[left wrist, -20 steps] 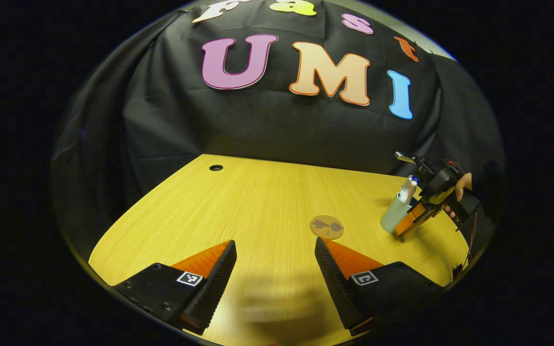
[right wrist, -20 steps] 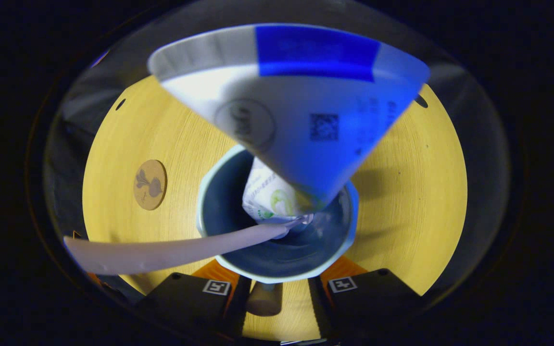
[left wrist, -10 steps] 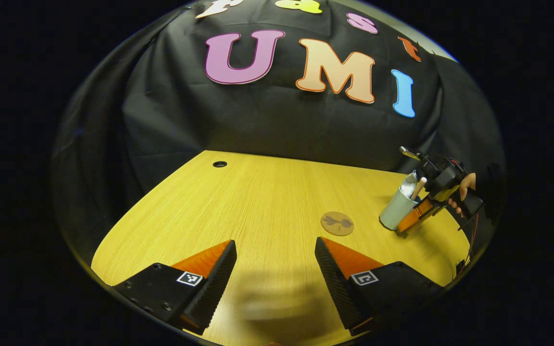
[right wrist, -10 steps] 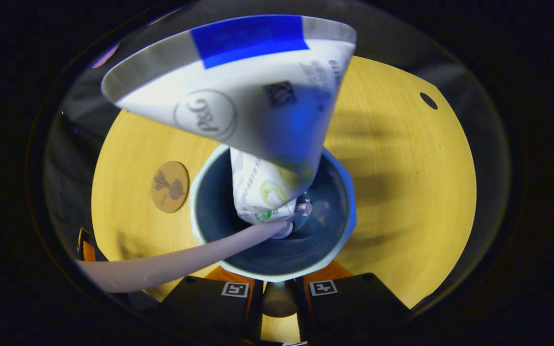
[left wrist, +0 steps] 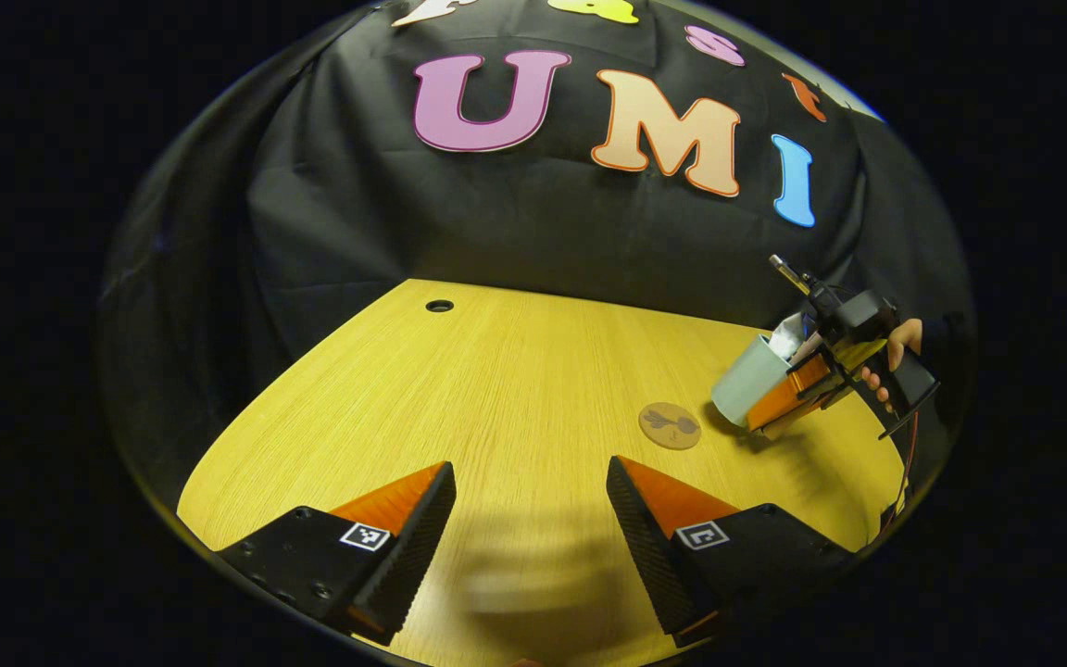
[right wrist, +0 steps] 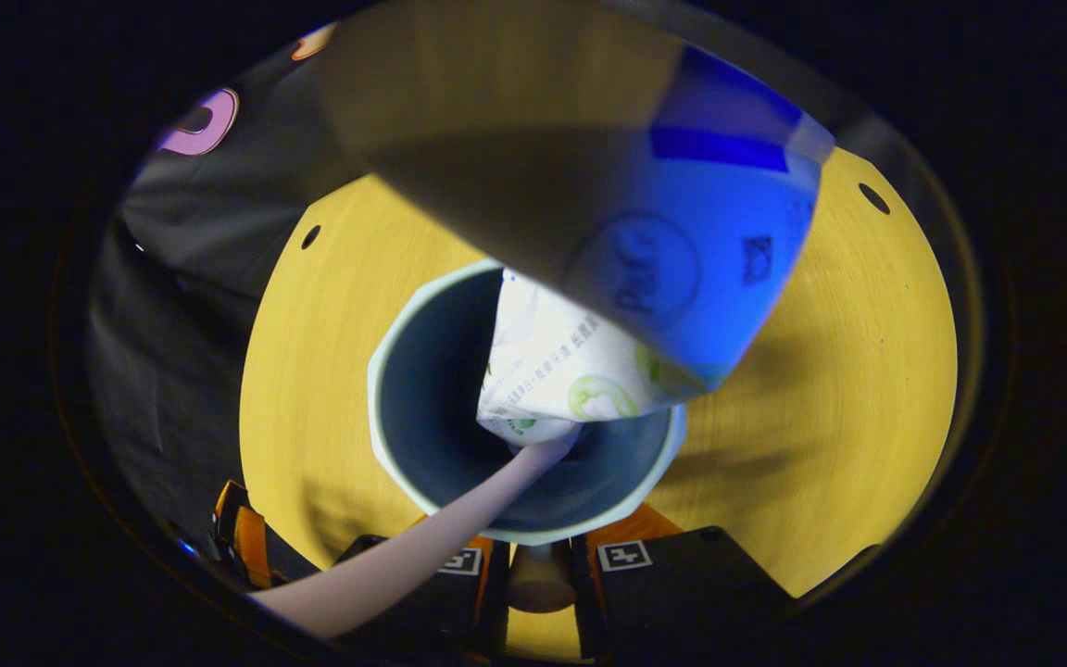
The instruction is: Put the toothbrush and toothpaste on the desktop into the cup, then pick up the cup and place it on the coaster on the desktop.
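In the left gripper view there is one desk (left wrist: 496, 389), one coaster (left wrist: 670, 425), one cup (left wrist: 744, 392) and two grippers. Across the bottom of the frame, the left gripper (left wrist: 531, 533) has its jaws wide apart with bare desk between them. Right of centre lies the round coaster, flat on the desk. Just right of it the cup is off the desk, tilted, its mouth toward the upper right and its base toward the lower left, near the coaster but apart from it. At the far right a hand (left wrist: 895, 357) holds the right gripper (left wrist: 788, 398), whose jaws clamp the cup.

In the right gripper view the cup (right wrist: 422, 408) sits at centre, seen down its mouth. One toothbrush (right wrist: 422, 551) runs from the lower left up into the cup. One toothpaste (right wrist: 654, 269) tube stands in the cup, its long axis running up and right, the wide flat end at the upper right. At bottom centre the right gripper (right wrist: 538, 574) has its jaws narrow, pinching the cup's handle (right wrist: 538, 579).
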A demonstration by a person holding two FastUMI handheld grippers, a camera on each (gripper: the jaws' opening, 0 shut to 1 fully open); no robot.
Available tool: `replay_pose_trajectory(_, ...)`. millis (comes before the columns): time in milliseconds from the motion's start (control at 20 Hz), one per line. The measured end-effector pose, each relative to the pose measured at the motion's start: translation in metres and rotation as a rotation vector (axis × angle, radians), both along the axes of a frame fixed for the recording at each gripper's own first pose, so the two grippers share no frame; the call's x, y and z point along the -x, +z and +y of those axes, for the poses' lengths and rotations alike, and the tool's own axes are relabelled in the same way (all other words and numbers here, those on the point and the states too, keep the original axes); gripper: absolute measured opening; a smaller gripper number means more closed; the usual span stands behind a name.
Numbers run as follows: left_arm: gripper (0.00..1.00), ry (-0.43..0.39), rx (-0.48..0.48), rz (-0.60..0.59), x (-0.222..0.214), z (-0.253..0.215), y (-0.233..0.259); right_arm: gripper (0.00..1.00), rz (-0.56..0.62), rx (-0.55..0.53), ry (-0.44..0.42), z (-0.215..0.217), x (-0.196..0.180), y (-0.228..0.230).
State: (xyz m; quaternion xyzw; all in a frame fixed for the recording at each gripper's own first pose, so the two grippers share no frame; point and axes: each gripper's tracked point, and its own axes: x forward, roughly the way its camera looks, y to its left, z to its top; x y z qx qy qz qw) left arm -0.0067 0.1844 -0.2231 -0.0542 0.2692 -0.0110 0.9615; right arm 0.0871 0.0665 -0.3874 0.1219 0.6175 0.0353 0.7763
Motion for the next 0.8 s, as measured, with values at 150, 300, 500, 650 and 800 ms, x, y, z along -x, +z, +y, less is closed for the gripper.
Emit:
replay_pose_trajectory(150,0.95,-0.002,-0.001,0.01,-0.004,0.002,-0.004,0.36,0.002,-0.015,0.008,0.016,-0.001,-0.002)
replay_pose_trajectory(300,0.95,-0.003,0.004,0.016,-0.009,0.005,-0.007,0.36,0.02,-0.024,0.026,0.028,0.001,-0.009)
replay_pose_trajectory(500,0.95,-0.01,0.01,0.026,-0.012,0.007,-0.011,0.36,0.025,-0.029,0.049,0.028,-0.008,-0.005)
replay_pose_trajectory(650,0.95,-0.011,0.01,0.027,-0.012,0.008,-0.011,0.36,0.029,-0.02,0.045,0.019,-0.011,-0.007)
replay_pose_trajectory(800,0.95,-0.005,0.014,0.025,-0.012,0.01,-0.01,0.36,0.049,0.019,0.038,0.035,-0.005,-0.002)
